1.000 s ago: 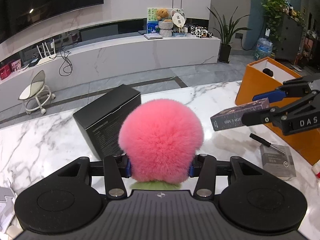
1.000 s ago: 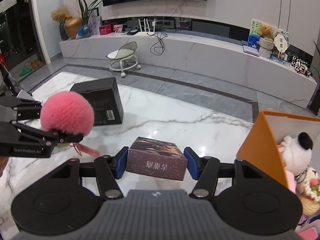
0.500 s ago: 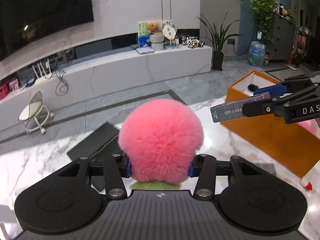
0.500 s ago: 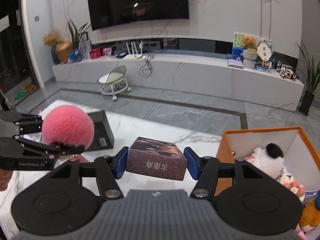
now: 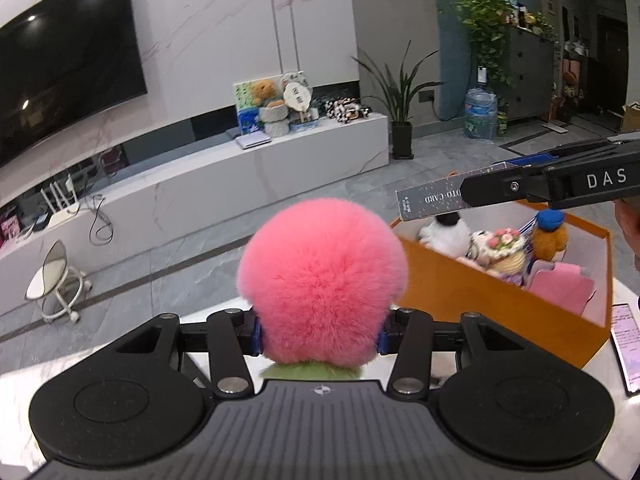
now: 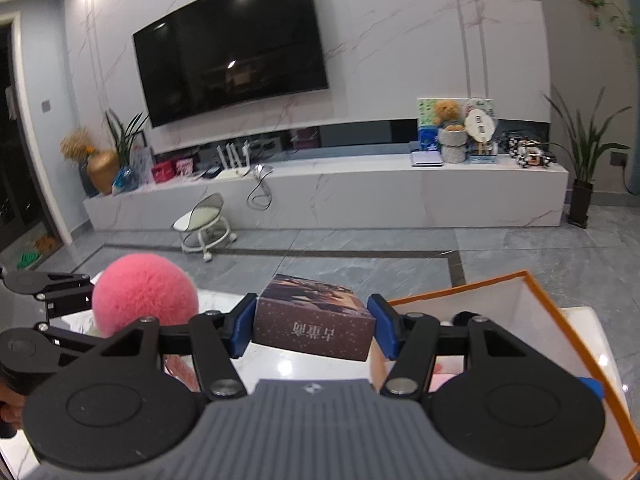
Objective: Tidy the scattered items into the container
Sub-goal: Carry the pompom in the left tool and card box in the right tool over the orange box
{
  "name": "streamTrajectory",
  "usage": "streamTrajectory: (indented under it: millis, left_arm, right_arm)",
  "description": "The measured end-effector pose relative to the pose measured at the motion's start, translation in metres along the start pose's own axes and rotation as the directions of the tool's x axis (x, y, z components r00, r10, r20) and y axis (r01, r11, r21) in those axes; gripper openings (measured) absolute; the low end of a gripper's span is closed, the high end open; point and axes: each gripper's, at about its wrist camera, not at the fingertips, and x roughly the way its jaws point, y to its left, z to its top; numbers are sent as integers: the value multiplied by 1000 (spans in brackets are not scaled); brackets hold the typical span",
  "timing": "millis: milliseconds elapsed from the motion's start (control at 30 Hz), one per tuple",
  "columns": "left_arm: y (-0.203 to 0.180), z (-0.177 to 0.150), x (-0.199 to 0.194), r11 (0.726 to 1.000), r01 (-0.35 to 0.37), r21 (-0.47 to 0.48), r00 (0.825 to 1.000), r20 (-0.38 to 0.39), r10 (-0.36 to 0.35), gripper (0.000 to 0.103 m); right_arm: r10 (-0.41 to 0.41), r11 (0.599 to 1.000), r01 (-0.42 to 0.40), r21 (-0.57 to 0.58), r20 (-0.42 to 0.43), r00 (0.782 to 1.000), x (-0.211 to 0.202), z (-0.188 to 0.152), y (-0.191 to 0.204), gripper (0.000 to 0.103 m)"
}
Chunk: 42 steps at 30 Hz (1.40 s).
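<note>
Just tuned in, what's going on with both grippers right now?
A person is tidying items into the orange box. The left gripper is shut on a pink pompom, held near the box. The right gripper is shut on a small dark card box, held up at the box's rim. Plush toys already lie inside.

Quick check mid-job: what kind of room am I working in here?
Most likely a home living room. A large wall-mounted television hangs above a long low marble media bench holding a teddy bear, and potted plants stand beside it on the grey tiled floor.
</note>
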Motion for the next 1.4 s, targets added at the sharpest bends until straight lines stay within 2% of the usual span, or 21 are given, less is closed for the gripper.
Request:
streamTrajectory:
  millis: [533,933,1400]
  left_arm:
    - [-73,38,5,994,52,98,998,41,-56,55]
    - [-117,56,6,985,75,158,994,65,-86,55]
    - [-171,64,28,969,146,198,985,59,-161,54]
  right_arm:
    - [-81,991,72,113,80,994,-65,3,-59,62]
    - [-102,981,78,176,136,985,-96,6,-82,62]
    - [-143,969,114,221,120,982,-124,-5,-118,62]
